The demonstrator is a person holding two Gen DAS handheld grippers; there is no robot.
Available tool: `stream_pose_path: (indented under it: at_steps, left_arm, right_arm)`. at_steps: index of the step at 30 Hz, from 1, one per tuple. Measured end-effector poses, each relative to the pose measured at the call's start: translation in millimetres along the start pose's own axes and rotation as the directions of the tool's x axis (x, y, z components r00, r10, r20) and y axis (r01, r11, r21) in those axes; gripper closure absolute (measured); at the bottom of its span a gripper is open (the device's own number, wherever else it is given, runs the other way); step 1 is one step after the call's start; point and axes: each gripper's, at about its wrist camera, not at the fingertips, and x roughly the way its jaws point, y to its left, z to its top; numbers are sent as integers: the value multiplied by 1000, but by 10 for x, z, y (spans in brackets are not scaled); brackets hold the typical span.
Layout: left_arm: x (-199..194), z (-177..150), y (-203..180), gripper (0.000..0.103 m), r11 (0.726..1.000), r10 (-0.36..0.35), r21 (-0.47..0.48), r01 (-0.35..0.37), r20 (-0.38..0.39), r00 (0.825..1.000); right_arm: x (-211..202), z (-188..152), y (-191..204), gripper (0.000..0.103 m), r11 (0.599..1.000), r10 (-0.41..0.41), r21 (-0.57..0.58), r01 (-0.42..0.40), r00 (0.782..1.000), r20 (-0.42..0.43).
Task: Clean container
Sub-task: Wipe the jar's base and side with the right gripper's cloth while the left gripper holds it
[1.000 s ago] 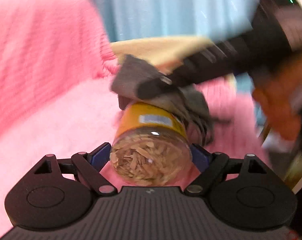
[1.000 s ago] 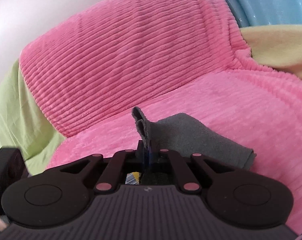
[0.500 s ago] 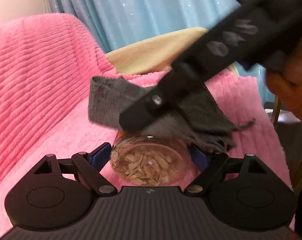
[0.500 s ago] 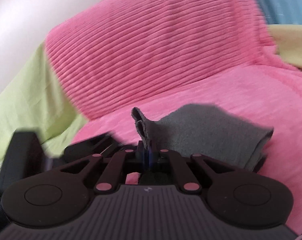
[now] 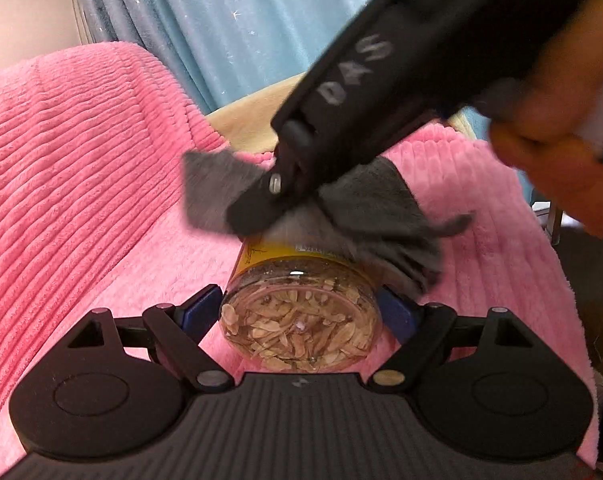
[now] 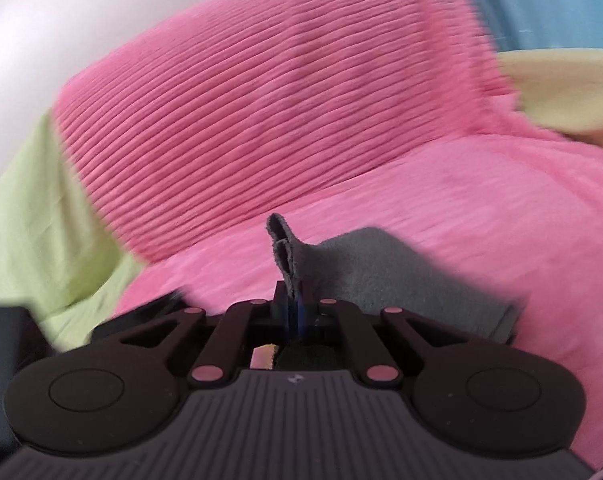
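The left gripper is clamped on a clear jar, its blue pads pressed against opposite sides of the jar near the base. The jar lies roughly horizontal, base toward the left wrist camera, and is raised above a pink ribbed blanket. Through the clear base, pale tan flakes fill the interior. A yellow label wraps the body beyond the base; its print is too small to read. The far end of the jar is covered by a grey cloth, which drapes over the top and down the right side, touching the label. The right gripper enters from the upper right of the left wrist view, held by a person's hand, and its tip presses the cloth onto the jar. In the right wrist view, the right gripper has its jaws drawn nearly together, pinching a folded edge of the grey cloth; the fold stands upright between the fingers and the rest spreads to the right. A small patch of the yellow label shows below the jaws. The pink ribbed blanket fills the background of that view, with a green covering at left and a pale yellow cushion at right. A blue curtain with small stars hangs behind.
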Motion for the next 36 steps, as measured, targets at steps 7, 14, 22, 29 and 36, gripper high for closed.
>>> stream_pose_path:
  at_steps: [7,14,22,29,36]
  left_arm:
    - [69,-112,394,16,928,-155,-346,138,-21,988]
    - [59,-136,362,18,931,-152,-340,136,-20,988]
    - [45,-57,-75,18,999,24,25,-22,-60,998]
    - [64,-46,-219,18,992,58,113,-53,-46,997]
    - [52,-40,-290,18,988,66,140,-59,-44,997]
  right_arm:
    - [-4,-1,-62,102,1000,-21,18,21,1000,21]
    - [-28,-25,-42,101,999,6,34,-7,1000,9]
    - [-24,-66,126,102,994,99,-33,-100,994,-53]
    - [-71,27,-100,100,996,17,87,-17,1000,4]
    - [12,30,67,102,995,97,28,-96,994,-46]
